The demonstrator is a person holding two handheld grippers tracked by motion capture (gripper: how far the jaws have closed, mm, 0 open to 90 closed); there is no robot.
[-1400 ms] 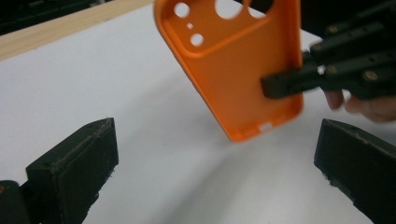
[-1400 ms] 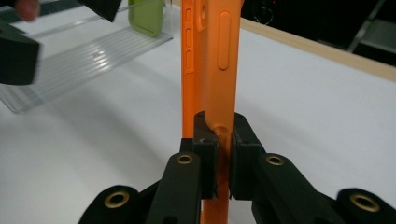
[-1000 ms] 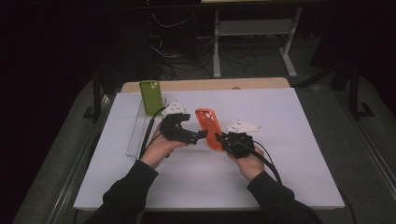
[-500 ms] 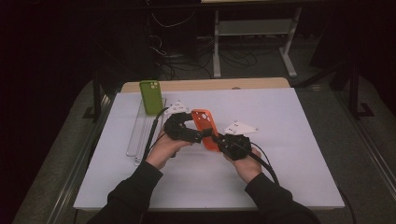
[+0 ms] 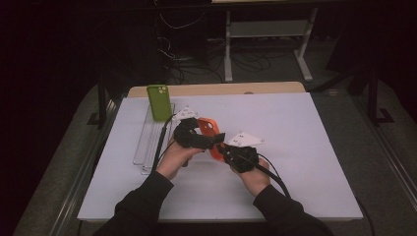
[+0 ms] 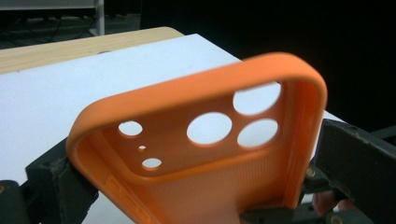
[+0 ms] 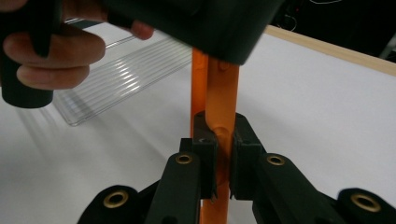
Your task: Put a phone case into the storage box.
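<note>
While both claws hold the orange phone case [image 5: 212, 135] above the worktop [image 5: 314, 147] | right claw [image 7: 219, 154] pinching its edge; left claw [image 6: 196, 186] spanning its width | step: likely handover; next: one claw releases

The left gripper [image 5: 216, 139] is in closer now — its jaws straddle the orange case [image 5: 210, 129], which stands more upright than a second ago.
</note>
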